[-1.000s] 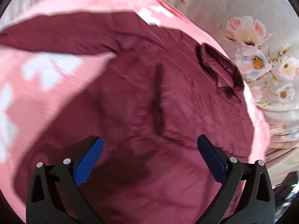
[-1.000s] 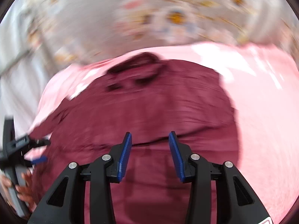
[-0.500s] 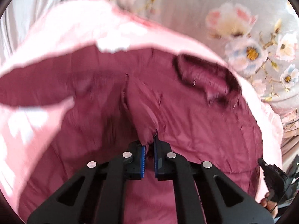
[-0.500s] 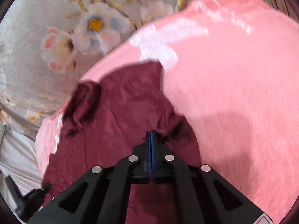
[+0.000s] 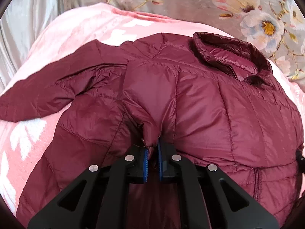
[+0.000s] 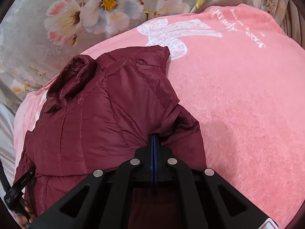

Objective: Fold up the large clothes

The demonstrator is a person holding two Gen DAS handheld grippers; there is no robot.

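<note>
- One maroon puffer jacket point(image 5: 209, 114) is spread on a pink blanket point(image 6: 238, 95) over the bed, collar toward the floral bedding point(image 6: 95, 9).
- A fold is being started — the left tool point(image 5: 152, 155) is clamped on a pinched ridge of the jacket; the right tool point(image 6: 153, 148) is closed tight at the jacket's edge, with fabric apparently caught.
- Next, both pinches would likely be lifted and carried across together, evenly.
- Counted: one jacket, one blanket, two tools.

You have 1 maroon puffer jacket point(image 5: 209, 110) lying on 1 pink blanket point(image 6: 238, 105). You hold 2 grippers, 1 left gripper point(image 5: 152, 152) and 1 right gripper point(image 6: 153, 143). Behind there is 1 floral sheet point(image 6: 38, 9).
</note>
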